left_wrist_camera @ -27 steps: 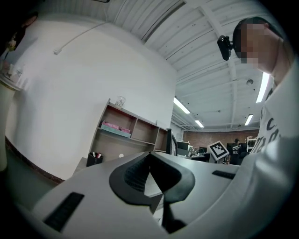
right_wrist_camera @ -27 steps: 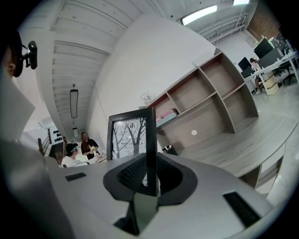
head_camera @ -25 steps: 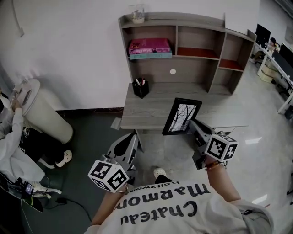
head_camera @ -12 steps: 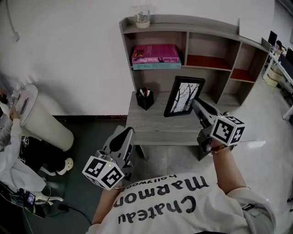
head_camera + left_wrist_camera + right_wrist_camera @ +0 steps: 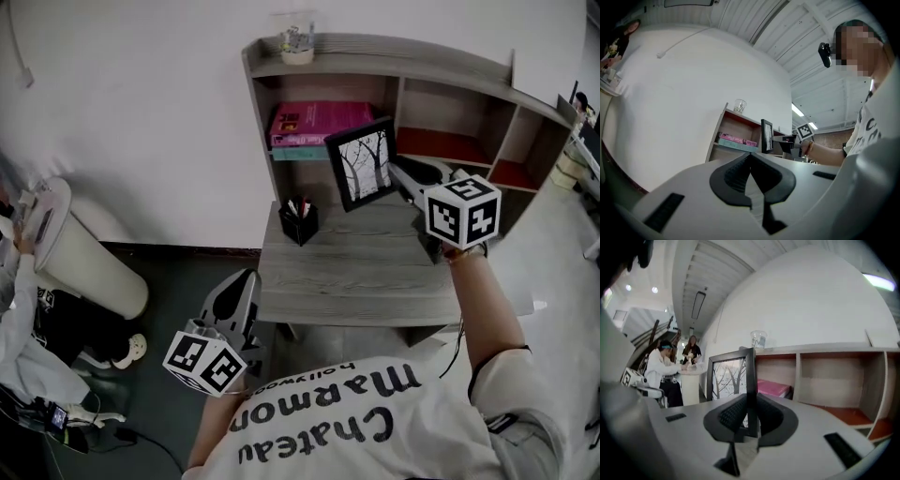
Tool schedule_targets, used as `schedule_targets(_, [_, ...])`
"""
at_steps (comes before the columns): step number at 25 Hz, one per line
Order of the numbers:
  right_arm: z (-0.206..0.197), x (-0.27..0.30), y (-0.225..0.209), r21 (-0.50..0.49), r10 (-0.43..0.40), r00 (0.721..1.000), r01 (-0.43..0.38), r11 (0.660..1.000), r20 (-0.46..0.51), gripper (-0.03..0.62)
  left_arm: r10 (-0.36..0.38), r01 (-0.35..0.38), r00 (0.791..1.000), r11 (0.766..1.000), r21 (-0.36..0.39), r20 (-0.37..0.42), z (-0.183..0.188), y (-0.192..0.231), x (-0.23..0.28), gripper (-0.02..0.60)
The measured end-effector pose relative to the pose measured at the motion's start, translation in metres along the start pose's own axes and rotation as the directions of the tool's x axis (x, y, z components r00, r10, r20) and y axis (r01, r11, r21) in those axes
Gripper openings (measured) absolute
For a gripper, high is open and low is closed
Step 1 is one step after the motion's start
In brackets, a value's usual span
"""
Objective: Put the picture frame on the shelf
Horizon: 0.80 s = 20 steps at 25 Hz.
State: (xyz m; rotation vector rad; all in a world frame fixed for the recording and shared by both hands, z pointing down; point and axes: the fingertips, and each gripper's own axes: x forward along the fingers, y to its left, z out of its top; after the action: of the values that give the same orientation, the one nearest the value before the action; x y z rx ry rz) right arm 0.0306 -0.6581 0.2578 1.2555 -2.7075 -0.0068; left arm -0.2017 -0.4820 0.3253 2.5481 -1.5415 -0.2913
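The black picture frame (image 5: 364, 161) with a tree print hangs upright above the desk, in front of the shelf unit (image 5: 394, 54), close to the pink books (image 5: 319, 120). My right gripper (image 5: 401, 174) is shut on its right edge. In the right gripper view the frame (image 5: 730, 377) stands between the jaws of the right gripper (image 5: 751, 414), its edge pinched between the pads. My left gripper (image 5: 244, 284) hangs low at the desk's front left corner, shut with nothing in it; the left gripper view shows the left gripper (image 5: 750, 161) with jaws touching and the frame (image 5: 766, 136) far off.
A black pen holder (image 5: 300, 223) stands on the grey desk (image 5: 356, 277) below the frame. A glass jar (image 5: 298, 43) sits on top of the shelf unit. Red-floored compartments (image 5: 441, 145) lie to the right. A white bin (image 5: 80, 246) and a seated person (image 5: 23, 309) are at left.
My right gripper has carried the frame up from the desk's front edge toward the shelf, beside the pink books. The left gripper stayed low at the desk's corner.
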Motion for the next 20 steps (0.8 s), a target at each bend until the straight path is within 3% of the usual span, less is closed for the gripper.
schedule_targets(3, [0.009,0.022,-0.017,-0.147,-0.047,0.998,0.039,0.988,-0.051,0.070,-0.004,0.004,1.000,1.000,-0.001,-0.013,-0.006,0.006,0.012,0.017])
schedule_targets(8, [0.022,0.052,-0.034,-0.301,-0.091,0.990,0.055,0.952,-0.106,0.069,-0.001,0.001,1.000,1.000,-0.006,-0.028,-0.012,0.014,0.024,0.017])
schedule_targets(10, [0.028,0.064,-0.036,-0.385,-0.111,0.986,0.056,0.921,-0.123,0.069,0.000,0.000,0.999,1.000,-0.001,-0.032,-0.011,0.016,0.028,0.017])
schedule_targets(16, [0.042,0.099,-0.040,-0.623,-0.213,0.957,0.047,0.781,-0.195,0.069,0.055,-0.055,0.998,0.998,0.002,-0.007,-0.001,0.035,0.031,0.017])
schedule_targets(20, [0.047,0.119,-0.043,-0.677,-0.236,0.945,0.021,0.736,-0.228,0.069,0.095,-0.095,0.995,0.995,-0.005,0.006,0.001,0.046,0.028,0.017])
